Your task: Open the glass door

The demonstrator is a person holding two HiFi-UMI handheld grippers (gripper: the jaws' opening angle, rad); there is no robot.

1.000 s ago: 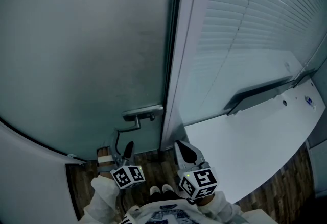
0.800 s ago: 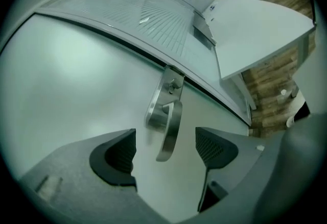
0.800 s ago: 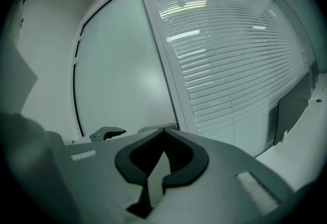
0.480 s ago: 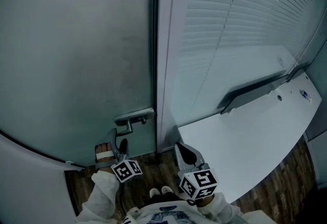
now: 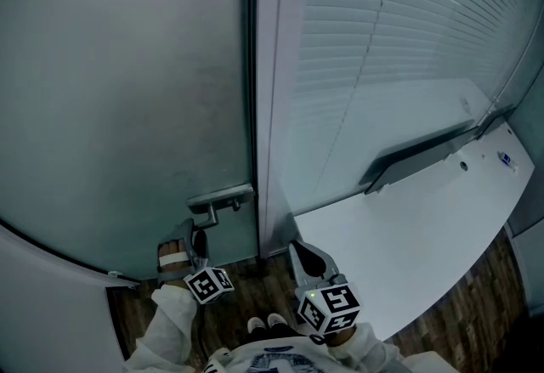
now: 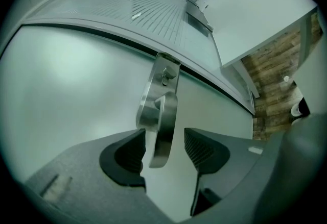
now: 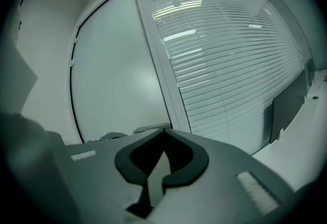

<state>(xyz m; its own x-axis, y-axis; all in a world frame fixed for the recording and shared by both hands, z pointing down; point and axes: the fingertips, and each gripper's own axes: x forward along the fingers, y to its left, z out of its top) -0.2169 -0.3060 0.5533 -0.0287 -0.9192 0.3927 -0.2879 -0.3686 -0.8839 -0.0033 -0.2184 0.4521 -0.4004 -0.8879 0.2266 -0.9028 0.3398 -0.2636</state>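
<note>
Left tool (image 6: 164,142) straddles the free end of the lever handle (image 6: 162,116) on the glass door (image 5: 127,91). Jaws closing, handle between them; gap still visible at one pad, so no firm pinch yet. Handle sits low on the frosted door, just beside the frame (image 5: 274,108). Right tool (image 7: 162,139): jaws pressed together, nothing in them, held in front of the frame, clear of the door. White bench (image 5: 408,235) and slatted blinds (image 5: 399,23) to the right.

Glass door (image 5: 127,108) top beyond the head view's upper edge; white desk (image 5: 408,235) label (image 5: 505,160) print too small.
</note>
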